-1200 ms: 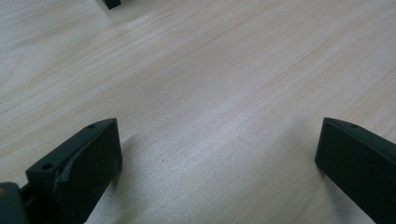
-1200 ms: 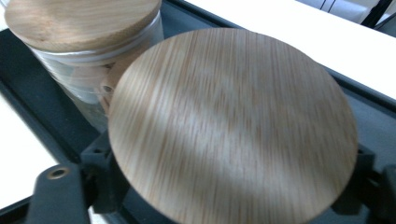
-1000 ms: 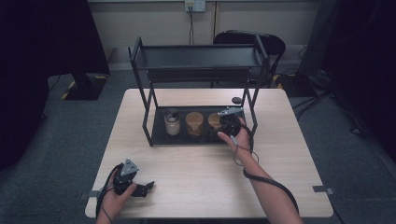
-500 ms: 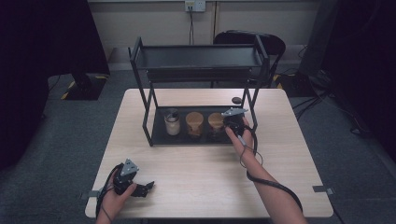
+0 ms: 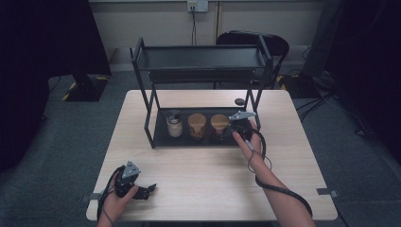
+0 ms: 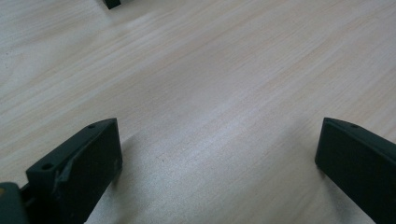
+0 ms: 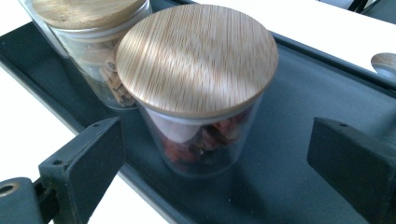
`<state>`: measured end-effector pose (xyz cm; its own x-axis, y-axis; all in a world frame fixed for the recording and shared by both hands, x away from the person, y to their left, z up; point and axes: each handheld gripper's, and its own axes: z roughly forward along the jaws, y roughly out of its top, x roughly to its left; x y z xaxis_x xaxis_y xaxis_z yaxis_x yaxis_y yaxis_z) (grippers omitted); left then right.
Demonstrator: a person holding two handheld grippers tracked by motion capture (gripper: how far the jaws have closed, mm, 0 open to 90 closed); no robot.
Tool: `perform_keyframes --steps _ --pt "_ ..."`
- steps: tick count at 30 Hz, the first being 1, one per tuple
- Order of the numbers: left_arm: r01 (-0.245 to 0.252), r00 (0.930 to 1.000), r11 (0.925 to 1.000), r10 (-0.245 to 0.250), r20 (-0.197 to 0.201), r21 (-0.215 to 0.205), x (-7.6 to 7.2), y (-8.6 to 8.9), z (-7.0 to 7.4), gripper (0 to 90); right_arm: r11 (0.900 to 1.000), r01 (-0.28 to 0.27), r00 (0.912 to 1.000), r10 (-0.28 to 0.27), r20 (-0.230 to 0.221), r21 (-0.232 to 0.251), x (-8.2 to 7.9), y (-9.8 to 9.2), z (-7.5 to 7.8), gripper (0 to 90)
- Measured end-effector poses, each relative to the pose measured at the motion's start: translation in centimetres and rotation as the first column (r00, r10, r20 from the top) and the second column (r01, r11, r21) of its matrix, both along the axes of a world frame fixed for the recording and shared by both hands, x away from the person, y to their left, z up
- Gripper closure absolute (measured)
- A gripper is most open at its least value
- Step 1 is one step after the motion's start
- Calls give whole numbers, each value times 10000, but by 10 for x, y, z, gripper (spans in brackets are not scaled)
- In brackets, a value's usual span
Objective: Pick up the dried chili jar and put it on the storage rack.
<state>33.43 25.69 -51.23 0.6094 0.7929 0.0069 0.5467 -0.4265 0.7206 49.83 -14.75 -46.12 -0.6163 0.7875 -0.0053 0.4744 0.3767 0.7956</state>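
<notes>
Jar with red dried contents point(image 7: 201, 93), wooden lid on, standing on the lower tray point(image 7: 289, 93) of the black two-tier rack point(image 5: 203, 61) — rightmost of three jars point(image 5: 219, 124) in the high view. Just beside it, a second lidded jar point(image 7: 88, 42) holding pale sticks, close enough to crowd one side. Further along, an unlidded jar of white grains point(image 5: 174, 124). Loose lid point(image 5: 239, 101) lying on the table point(image 5: 213, 175) behind the rack.

Right gripper point(image 7: 215, 154) poised at the tray's front edge, jaws just been opening, now spread wide either side of the red jar; glass sits beyond the pads, not pressed, nothing gripped. Left gripper point(image 6: 215, 154) resting low over bare table near the front-left corner, also spread wide, nothing between the jaws.

Step in hand, by the look of it: either a fresh release of the red jar or the start of a reach for it — cannot tell which. If a pick-up, next move calls for pushing forward until the pads flank the glass below the lid, keeping the left pad clear of the neighbouring jar, then closing squarely. If a release, a straight pull back without nudging the jar or catching the rack's upright post point(image 5: 255, 111).
</notes>
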Motion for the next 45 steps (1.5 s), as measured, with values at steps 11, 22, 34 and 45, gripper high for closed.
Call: perform_keyframes --steps 11,22,34,45 --pt "2 10000 10000 -2 1 2 0 0 0 1 9999 -135 9999 135 -25 17 -8 -1 0 36" --pt "1 10000 10000 -1 2 0 0 0 0 1 9995 -305 9995 305 -18 79 -16 0 3 38" --pt "-2 10000 10000 2 3 -4 0 0 0 1 9993 -354 9993 355 -64 154 -23 -5 4 38" --pt "1 10000 10000 -1 2 3 0 0 0 1 9983 -551 9984 553 -89 183 -31 -7 4 38"
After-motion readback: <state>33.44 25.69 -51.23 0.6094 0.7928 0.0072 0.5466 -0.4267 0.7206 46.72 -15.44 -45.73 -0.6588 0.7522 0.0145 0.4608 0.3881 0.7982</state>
